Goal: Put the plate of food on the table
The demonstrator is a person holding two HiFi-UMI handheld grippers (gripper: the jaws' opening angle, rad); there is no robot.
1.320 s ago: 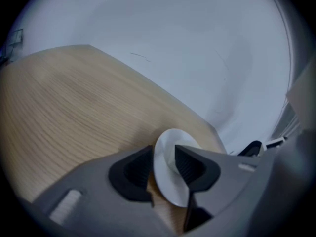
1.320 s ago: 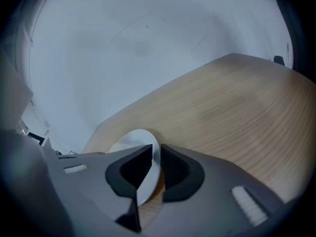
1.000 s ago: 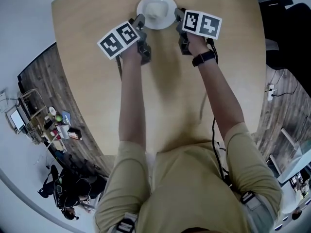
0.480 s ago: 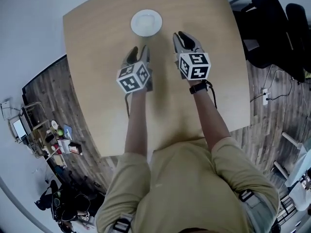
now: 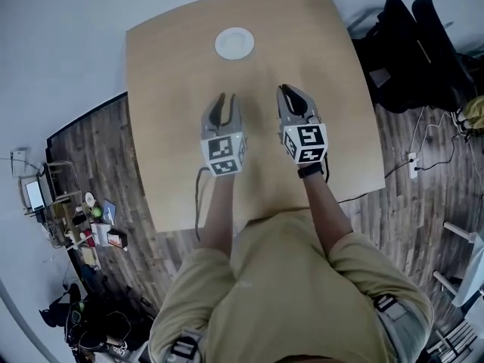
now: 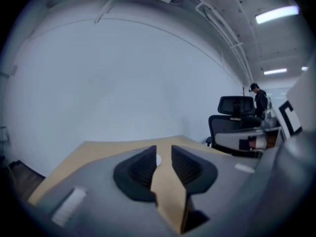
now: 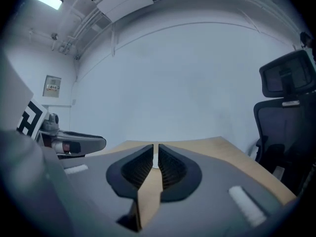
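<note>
A white plate [image 5: 234, 43] with pale food lies on the tan table [image 5: 174, 127], near its far edge. Both grippers hang over the middle of the table, well short of the plate and apart from it. My left gripper [image 5: 224, 101] has its jaws closing, with a clear gap and nothing between them. In the left gripper view a sliver of the plate [image 6: 158, 160] shows through the gap of the left gripper [image 6: 164, 152]. My right gripper [image 5: 293, 97] has its jaws almost together and empty. In the right gripper view the plate [image 7: 155, 162] shows past the thin slit of the right gripper [image 7: 156, 152].
Black office chairs [image 5: 408, 44] stand off the table's right side, one chair [image 7: 291, 107] also in the right gripper view. Cluttered shelves and bags [image 5: 83, 210] sit on the wooden floor at the left. A person [image 6: 256, 95] stands far off behind a chair [image 6: 232, 112].
Both grippers have drawn back from the plate toward the person's body. The plate, held at its rim a second ago, now lies alone on the table. The left jaws have narrowed.
</note>
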